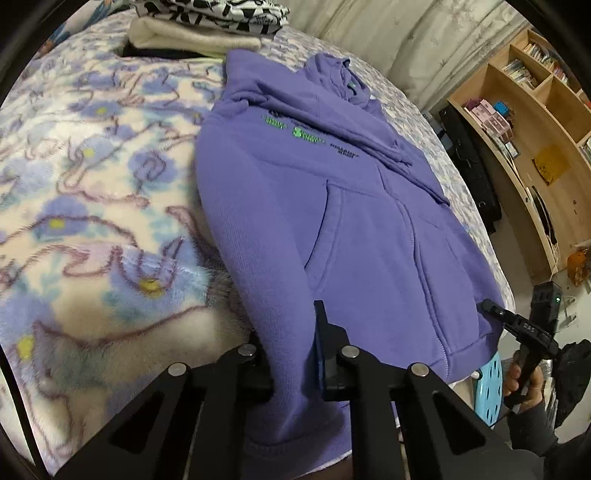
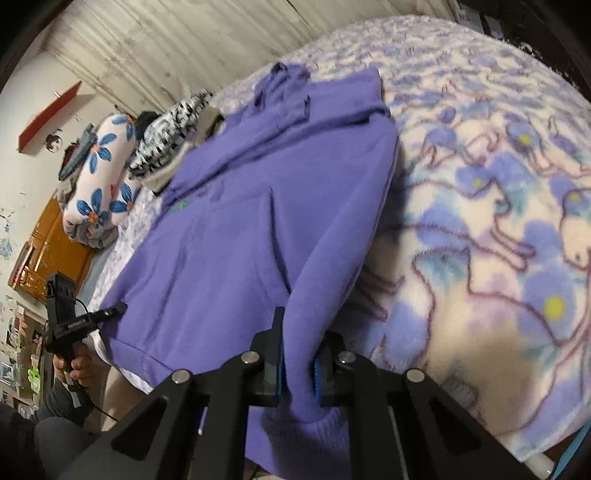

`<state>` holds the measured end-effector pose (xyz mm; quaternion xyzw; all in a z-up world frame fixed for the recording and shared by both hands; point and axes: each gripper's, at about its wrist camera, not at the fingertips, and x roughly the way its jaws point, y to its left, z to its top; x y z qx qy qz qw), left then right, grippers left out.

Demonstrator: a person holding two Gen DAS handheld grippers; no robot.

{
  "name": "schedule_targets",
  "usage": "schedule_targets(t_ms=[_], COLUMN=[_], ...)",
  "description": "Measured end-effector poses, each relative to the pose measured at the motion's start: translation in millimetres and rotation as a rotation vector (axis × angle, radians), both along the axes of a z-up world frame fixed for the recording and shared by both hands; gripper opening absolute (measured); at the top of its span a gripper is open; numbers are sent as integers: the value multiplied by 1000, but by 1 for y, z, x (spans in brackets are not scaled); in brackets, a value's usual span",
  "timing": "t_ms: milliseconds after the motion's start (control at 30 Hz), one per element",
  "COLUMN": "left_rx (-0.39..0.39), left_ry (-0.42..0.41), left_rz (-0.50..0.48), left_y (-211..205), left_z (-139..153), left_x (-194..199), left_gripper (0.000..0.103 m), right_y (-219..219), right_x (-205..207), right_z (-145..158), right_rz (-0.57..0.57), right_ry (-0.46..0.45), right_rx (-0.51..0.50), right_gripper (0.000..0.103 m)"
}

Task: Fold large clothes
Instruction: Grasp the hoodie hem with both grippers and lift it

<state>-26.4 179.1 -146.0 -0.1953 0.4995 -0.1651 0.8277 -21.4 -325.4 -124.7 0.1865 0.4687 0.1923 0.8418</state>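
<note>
A purple hoodie (image 1: pixel 354 206) lies face up on the bed, front pocket and green lettering showing, both sleeves folded in. My left gripper (image 1: pixel 295 354) is shut on the hoodie's hem corner at the bed's near edge. In the right wrist view the hoodie (image 2: pixel 236 236) runs away from me, and my right gripper (image 2: pixel 299 358) is shut on its other hem corner, with the ribbed cuff hanging below the pads. The right gripper also shows in the left wrist view (image 1: pixel 517 321), and the left gripper shows in the right wrist view (image 2: pixel 96 317).
A fluffy floral blanket (image 1: pixel 92 206) covers the bed. Folded clothes (image 1: pixel 207 22) are stacked at the far end near a flowered pillow (image 2: pixel 99 177). A wooden bookshelf (image 1: pixel 535 122) stands to the right and a blue stool (image 1: pixel 487 384) below the bed edge.
</note>
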Motion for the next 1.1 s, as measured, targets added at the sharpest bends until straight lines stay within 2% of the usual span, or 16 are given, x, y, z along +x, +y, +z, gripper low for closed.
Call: schedule_targets(t_ms=[133,333,567,700,867,1100], left_rx=[4,10,17,4,-69,-123], left_ry=[-29,-53,8,35,34,-64], left_rz=[15,-6,-35,-43,-29,-13], left_y=[1,3,13,17,23,19], left_z=[16,40,44,46,54,88], left_x=[-11,-32,-77,-89,-71,-3], left_gripper=[9,9,9,9,9,9], right_y=[-1,2,11,8,0,-10], right_x=[-10,-29,-67,-68,-48,17], right_z=[20,34,42,43,53,70], right_rz=[6,32,105,110,51,-44], right_ry=[-44,-54,-17,6,-21,-62], right_rx=[-18,-28,-51,-49,71,198], right_gripper=[9,9,9,9,9,9])
